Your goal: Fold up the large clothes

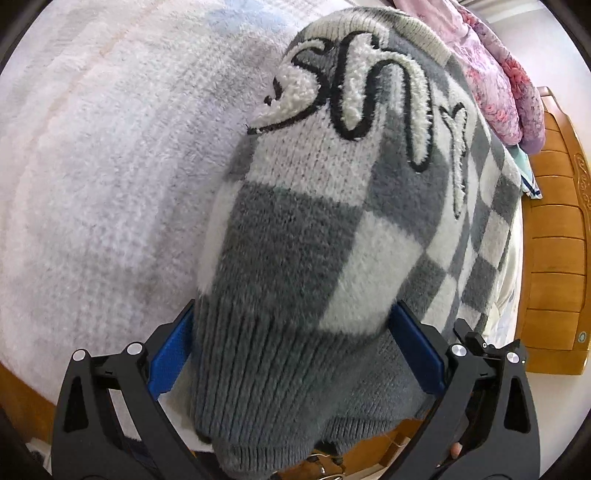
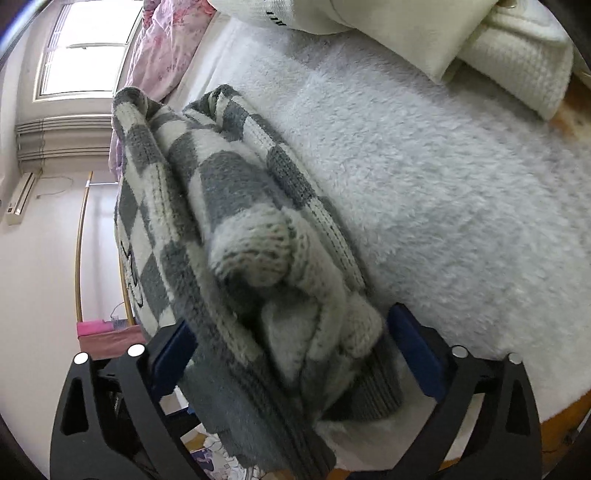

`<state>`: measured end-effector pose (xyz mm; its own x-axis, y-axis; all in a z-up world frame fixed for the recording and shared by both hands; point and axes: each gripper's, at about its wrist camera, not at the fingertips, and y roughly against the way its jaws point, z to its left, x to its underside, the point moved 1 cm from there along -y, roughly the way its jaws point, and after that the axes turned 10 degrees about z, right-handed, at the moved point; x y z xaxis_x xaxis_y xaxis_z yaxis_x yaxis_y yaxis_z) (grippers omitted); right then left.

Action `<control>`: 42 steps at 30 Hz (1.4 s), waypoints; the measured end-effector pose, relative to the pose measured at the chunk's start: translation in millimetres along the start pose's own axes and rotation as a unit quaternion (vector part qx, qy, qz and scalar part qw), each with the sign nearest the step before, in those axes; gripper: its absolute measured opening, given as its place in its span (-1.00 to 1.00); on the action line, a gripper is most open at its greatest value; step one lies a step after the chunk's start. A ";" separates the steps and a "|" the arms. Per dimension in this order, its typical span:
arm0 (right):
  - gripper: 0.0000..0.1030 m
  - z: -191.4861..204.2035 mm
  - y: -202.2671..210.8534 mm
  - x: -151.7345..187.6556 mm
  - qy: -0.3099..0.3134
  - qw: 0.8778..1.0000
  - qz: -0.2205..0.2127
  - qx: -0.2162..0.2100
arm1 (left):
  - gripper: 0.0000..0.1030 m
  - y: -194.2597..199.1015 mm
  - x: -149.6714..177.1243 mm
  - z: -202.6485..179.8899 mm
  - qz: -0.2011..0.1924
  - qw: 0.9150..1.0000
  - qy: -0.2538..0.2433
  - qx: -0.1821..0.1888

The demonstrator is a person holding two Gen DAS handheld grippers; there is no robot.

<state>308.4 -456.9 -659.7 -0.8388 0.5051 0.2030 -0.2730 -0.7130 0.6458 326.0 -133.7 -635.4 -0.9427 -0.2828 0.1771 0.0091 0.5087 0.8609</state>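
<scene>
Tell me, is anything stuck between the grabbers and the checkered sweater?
No, nothing visible is in the way. The checkered sweater already sits right between the blue pads of the left gripper, and its folded bundle lies between the wide-open jaws of the right gripper, on the fluffy white blanket.

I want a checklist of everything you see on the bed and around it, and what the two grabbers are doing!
Surface: fluffy white blanket covering the bed.
Job's things: grey and white checked sweater, folded into layers, white letters on top.
Clutter: pink flowered bedding; cream pillow.
Grippers: left gripper stands wide around the sweater's ribbed hem, grip unclear; right gripper open, sweater edge between its jaws.
Cables: thin cord on the wall.
Surroundings: wooden bed frame; window.
</scene>
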 end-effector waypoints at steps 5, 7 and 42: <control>0.88 9.1 -10.8 -4.7 -0.001 1.000 0.001 -0.011 | 0.93 -6.5 -3.2 7.6 0.008 1.000 0.006 0.019; 0.88 15.0 -15.8 -8.5 0.001 1.000 0.007 -0.014 | 0.93 -7.9 -3.8 8.3 0.008 1.000 0.006 0.025; -0.05 163.9 45.7 -11.7 0.134 0.986 -0.057 0.079 | -0.24 73.2 -26.9 -113.6 -0.006 0.991 -0.133 -0.003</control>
<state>382.9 -415.6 -511.9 -0.9075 0.4148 -0.0660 -0.3134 -0.5641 0.7639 389.9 -181.2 -523.0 -0.9972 -0.0653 0.0353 -0.0023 0.5020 0.8649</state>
